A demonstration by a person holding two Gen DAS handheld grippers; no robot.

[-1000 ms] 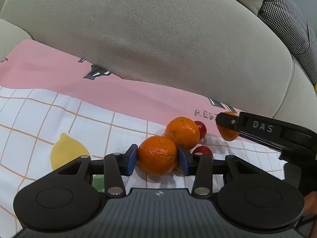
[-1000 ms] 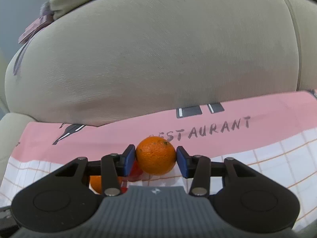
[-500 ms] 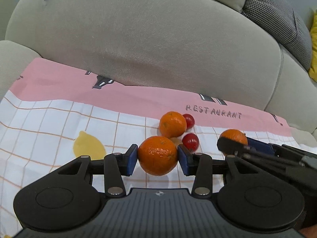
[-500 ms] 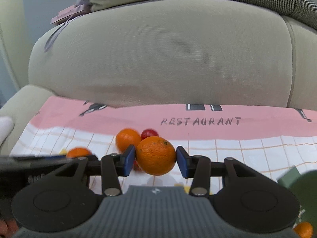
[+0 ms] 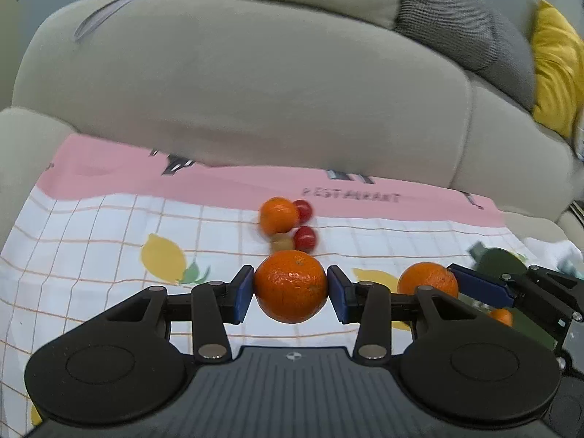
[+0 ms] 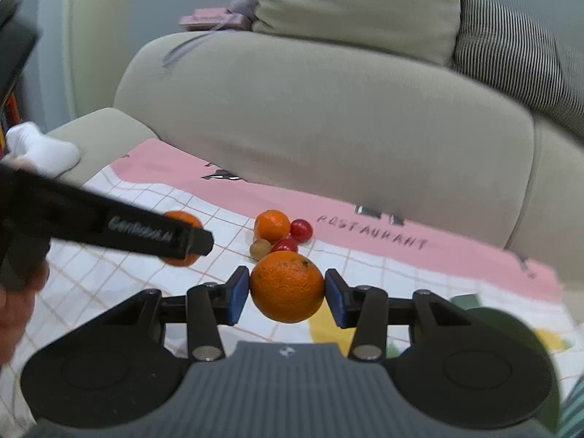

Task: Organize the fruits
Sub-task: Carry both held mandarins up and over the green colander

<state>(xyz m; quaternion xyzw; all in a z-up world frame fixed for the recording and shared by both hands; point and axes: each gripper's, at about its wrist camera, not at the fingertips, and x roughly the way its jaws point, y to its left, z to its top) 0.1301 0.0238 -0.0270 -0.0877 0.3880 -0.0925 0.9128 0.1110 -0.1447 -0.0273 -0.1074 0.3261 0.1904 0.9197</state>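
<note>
My left gripper [image 5: 291,294] is shut on an orange [image 5: 291,284], held above the checked cloth [image 5: 91,241]. My right gripper [image 6: 287,292] is shut on another orange [image 6: 287,284]; that orange also shows in the left wrist view [image 5: 427,279], to the right. On the cloth lie a third orange [image 5: 278,215], two red cherry tomatoes [image 5: 304,238] and a small greenish-brown fruit [image 5: 281,244]. The same pile shows in the right wrist view: the orange [image 6: 271,224], a tomato [image 6: 301,230], the small fruit [image 6: 260,248]. The left gripper's orange [image 6: 181,242] sits partly behind its finger there.
A beige sofa back [image 5: 255,91] rises behind the cloth, with grey [image 5: 456,25] and yellow [image 5: 558,65] cushions. A dark green round object [image 5: 500,262] lies at the cloth's right, also in the right wrist view [image 6: 511,332]. Another small orange [image 5: 502,317] shows beside it.
Both grippers have pulled back and up from the fruit pile, each still holding its orange. The pile now looks smaller and farther away.
</note>
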